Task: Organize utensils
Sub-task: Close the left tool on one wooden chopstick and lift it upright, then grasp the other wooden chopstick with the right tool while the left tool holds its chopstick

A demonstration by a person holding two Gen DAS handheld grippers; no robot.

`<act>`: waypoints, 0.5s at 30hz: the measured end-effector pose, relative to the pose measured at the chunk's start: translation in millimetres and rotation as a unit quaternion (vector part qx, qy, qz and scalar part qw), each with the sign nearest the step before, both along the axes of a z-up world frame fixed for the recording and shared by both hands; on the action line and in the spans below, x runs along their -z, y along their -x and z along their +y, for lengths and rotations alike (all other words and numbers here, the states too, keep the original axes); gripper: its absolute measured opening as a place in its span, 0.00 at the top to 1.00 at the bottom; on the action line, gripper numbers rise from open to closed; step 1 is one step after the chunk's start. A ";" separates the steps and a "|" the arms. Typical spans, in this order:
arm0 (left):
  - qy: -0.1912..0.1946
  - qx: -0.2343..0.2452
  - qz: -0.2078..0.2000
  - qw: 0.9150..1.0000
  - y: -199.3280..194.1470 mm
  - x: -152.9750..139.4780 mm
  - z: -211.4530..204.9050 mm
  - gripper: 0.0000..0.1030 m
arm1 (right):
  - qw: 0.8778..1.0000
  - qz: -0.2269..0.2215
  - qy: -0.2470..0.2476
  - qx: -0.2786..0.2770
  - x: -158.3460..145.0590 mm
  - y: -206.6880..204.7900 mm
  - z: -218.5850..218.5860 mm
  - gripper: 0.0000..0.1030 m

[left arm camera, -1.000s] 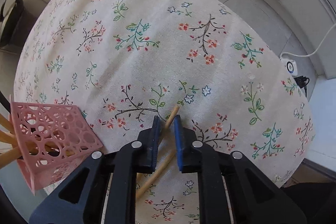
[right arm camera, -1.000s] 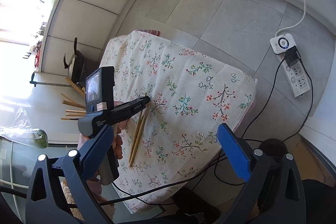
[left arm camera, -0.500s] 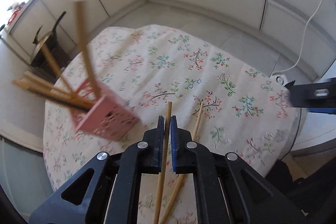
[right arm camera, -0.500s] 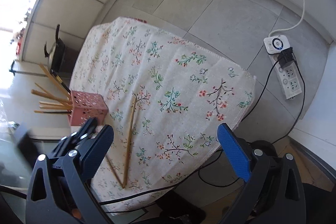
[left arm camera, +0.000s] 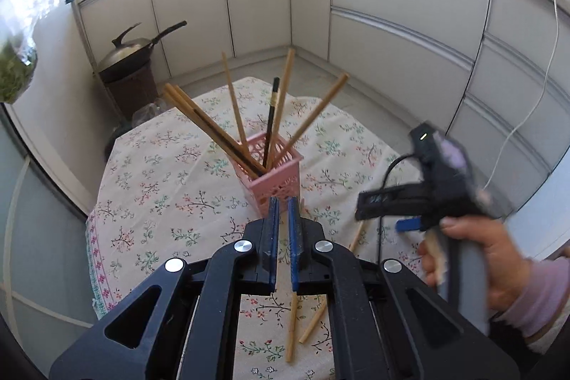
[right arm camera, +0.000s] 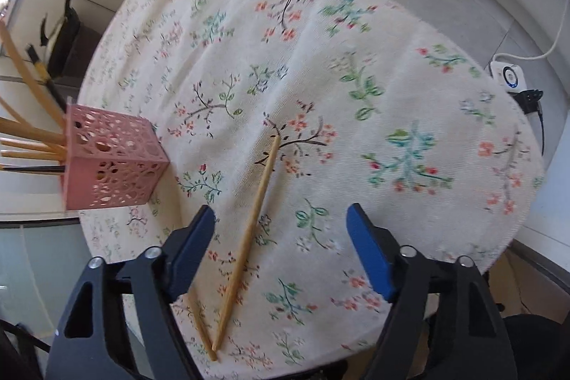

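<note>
My left gripper (left arm camera: pixel 281 212) clenched one chopstick (left arm camera: pixel 291 326) — best tipped upright over the pink basket (left arm camera: pixel 274 180); my right gripper (right arm camera: pixel 281 230) hung released above another chopstick (right arm camera: pixel 253 219).

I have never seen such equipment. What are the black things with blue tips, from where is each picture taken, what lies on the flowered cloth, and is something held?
There is no robot: a person holds a two-finger gripper in each hand, and a wide-angle camera on each looks along its fingers. One picture is from the left gripper, the other from the right gripper. On the floral tablecloth stands a pink perforated holder with chopsticks in it. Two more wooden chopsticks are outside it, apparently on the cloth. The right gripper is open above them and holds nothing. The left gripper's fingers are almost together; whether they pinch a chopstick, I cannot tell.
</note>
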State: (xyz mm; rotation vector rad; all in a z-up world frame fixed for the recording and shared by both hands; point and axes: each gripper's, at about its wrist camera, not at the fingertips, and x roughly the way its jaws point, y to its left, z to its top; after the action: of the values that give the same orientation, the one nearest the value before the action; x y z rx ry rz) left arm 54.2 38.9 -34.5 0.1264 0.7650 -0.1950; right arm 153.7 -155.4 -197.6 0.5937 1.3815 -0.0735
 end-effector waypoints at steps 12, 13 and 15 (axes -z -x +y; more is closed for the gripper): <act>0.059 -0.016 0.095 0.994 -23.4 22.9 29.7 0.94 | 1.000 -0.016 0.011 0.001 4.9 -11.4 -2.9 0.94; 0.059 -0.014 0.122 0.991 -29.3 33.0 28.4 0.94 | 1.000 -0.019 0.011 -0.002 2.1 -8.6 -5.9 0.94; 0.053 -0.015 0.167 0.984 -41.6 55.4 22.8 0.94 | 0.999 -0.030 0.009 -0.008 -6.4 -0.7 -14.2 0.94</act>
State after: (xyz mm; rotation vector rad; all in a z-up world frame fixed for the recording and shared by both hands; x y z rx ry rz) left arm 95.8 61.7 -89.9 -0.0199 1.0884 -0.2319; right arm 154.4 -169.6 -191.3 0.5652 1.3257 -0.0552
